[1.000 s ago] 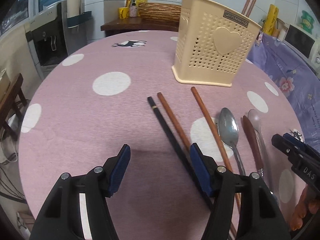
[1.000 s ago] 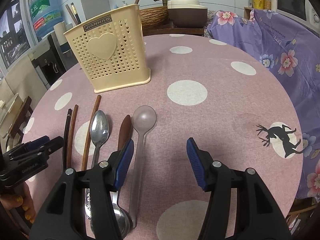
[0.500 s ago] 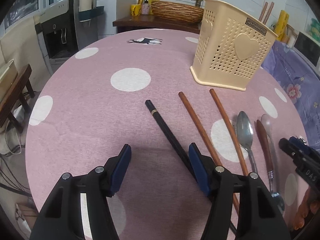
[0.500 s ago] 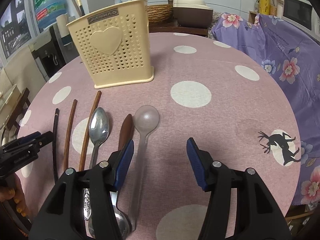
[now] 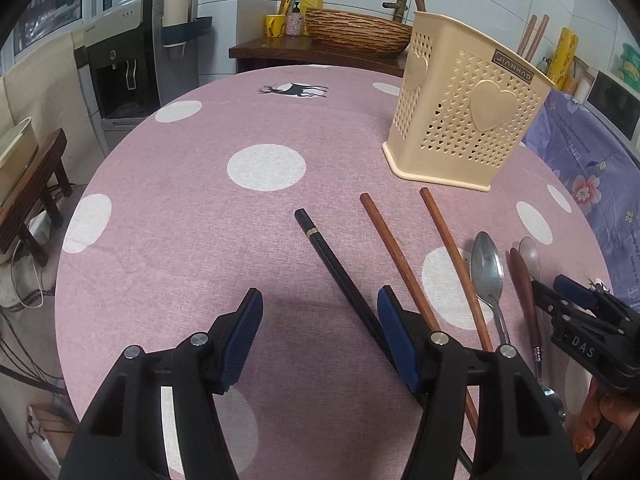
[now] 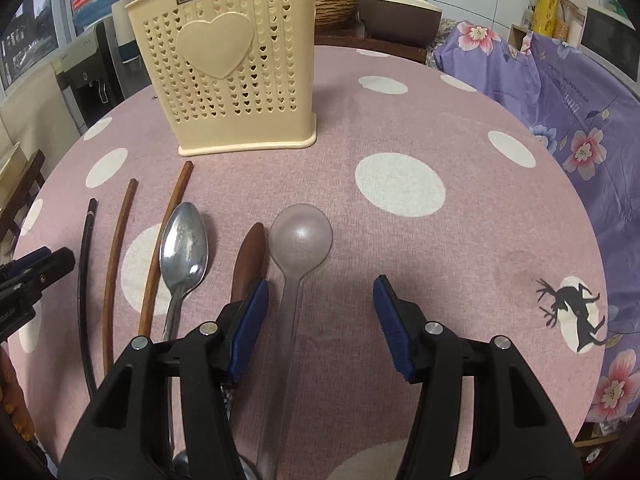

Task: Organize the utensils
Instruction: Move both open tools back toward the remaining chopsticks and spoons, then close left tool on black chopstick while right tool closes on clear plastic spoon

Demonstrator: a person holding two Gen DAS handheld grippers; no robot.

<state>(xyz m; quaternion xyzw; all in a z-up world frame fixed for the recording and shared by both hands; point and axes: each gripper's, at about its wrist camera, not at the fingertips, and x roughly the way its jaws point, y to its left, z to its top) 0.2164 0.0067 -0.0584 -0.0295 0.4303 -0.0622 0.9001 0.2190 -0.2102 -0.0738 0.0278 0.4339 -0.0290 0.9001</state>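
both pairs of jaws are held spread with nothing pinched: the left gripper (image 5: 320,336) is poised over bare cloth, with the black chopstick (image 5: 336,268) passing just beside its right-hand pad, and the right gripper (image 6: 320,320) is poised with the clear plastic spoon (image 6: 298,248) lying on the cloth between its open pads, untouched.

a round table (image 6: 460,240) is covered by a pink cloth printed with white dots and a black deer (image 6: 576,308). beyond it, a water dispenser (image 5: 124,64), a woven basket (image 5: 356,32) on a dark wooden shelf and a purple flowered cloth (image 6: 560,92) are seen.

the utensils are laid on the table in a row, all pointing towards the holder: the black chopstick, two brown chopsticks (image 5: 404,268), a metal spoon (image 6: 184,248) (its bowl dulled and spotted), a brown wooden spoon (image 6: 250,260) and the clear spoon. a cream plastic utensil holder (image 6: 228,68), pierced with small hearts and marked with a raised heart, is stood upright behind them, with two chopstick ends showing above its rim.
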